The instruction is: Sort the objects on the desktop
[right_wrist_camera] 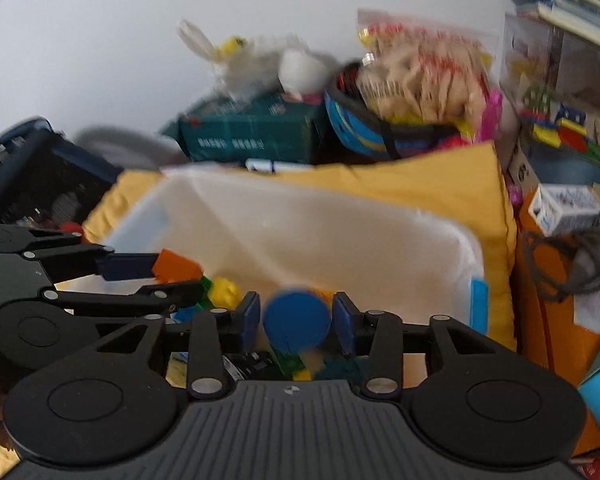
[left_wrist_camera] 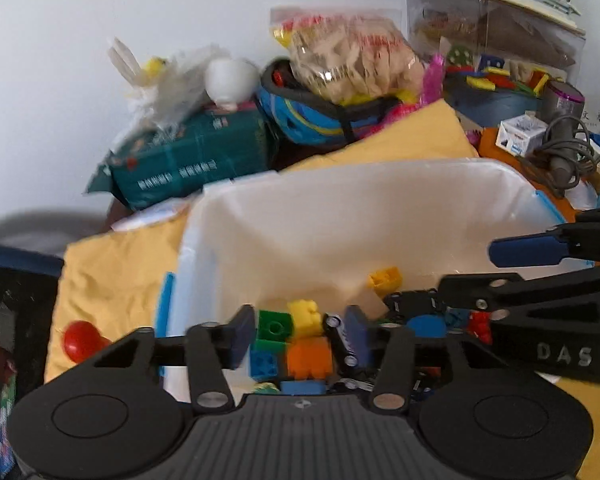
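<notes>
Left tool (left_wrist_camera: 298, 334) open over bricks (left_wrist_camera: 296, 336) in bin (left_wrist_camera: 340, 200). Blurred blue disc (right_wrist_camera: 297, 322) between right tool (right_wrist_camera: 296, 320) pads, seemingly untouched.

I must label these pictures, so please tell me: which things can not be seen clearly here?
- Blue round piece, right wrist view: blurred; contact with the right tool unclear.
- Bin floor, left wrist view: hidden by the left tool.
- Red object, left wrist view: partly behind the tool.
- Teal package print: too small.
</notes>
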Demonstrator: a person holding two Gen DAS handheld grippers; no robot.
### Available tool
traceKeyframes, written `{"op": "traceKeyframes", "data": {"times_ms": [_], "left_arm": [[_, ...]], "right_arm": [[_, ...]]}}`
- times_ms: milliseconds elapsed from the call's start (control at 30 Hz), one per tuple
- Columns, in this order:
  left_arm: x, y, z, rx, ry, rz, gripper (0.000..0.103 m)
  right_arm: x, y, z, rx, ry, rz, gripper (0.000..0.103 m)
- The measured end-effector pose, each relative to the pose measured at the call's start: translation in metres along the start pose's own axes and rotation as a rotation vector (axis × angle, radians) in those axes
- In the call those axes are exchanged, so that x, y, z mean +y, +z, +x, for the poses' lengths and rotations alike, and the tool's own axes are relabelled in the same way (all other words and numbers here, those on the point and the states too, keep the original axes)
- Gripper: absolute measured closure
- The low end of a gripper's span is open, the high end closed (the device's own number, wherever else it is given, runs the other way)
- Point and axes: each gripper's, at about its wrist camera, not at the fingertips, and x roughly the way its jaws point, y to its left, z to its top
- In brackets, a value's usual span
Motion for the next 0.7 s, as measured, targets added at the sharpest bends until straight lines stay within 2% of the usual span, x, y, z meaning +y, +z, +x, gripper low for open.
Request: {"op": "traceKeyframes", "data": {"times_ms": [67,133,233,300,333,367,433,567,633,700], "left_arm": [[0.001,-0.003,-0.015,-0.059,0.049,0.023,0.031],[0.001,-0.006,-0.031,-0.110,0.109,0.046,0.030],[-0.007,-0.010,-0.052,-0.187,0.231,0.095,0.026],[-0.014,-0.011,-0.060,-0.210,0.310,0.126,0.014],[-0.018,-0.010,-0.062,-0.203,0.332,0.150,0.014],[-0.019,-0.010,-0.063,-0.187,0.326,0.162,0.014],[-0.018,-0.009,-0.065,-0.133,0.243,0.150,0.014],[-0.007,-0.007,-0.067,-0.052,0.138,0.028,0.014],[0.000,-0.006,-0.066,-0.036,0.106,-0.034,0.014],[0.005,-0.004,-0.066,-0.029,0.110,-0.080,0.014]], "right_arm": [[-0.001,-0.002,-0.004,0.000,-0.002,-0.009,0.053],[-0.001,-0.001,-0.010,-0.005,-0.005,-0.024,0.044],[0.000,0.002,-0.019,-0.022,-0.017,-0.045,0.037],[0.001,0.003,-0.024,-0.028,-0.019,-0.056,0.034],[0.002,0.003,-0.027,-0.032,-0.020,-0.064,0.031],[0.002,0.003,-0.028,-0.032,-0.024,-0.073,0.030],[0.003,0.002,-0.029,-0.029,-0.039,-0.085,0.026],[0.003,-0.002,-0.031,-0.025,-0.065,-0.100,0.023],[0.002,-0.005,-0.031,-0.017,-0.066,-0.106,0.022],[0.002,-0.008,-0.033,-0.019,-0.068,-0.115,0.021]]}}
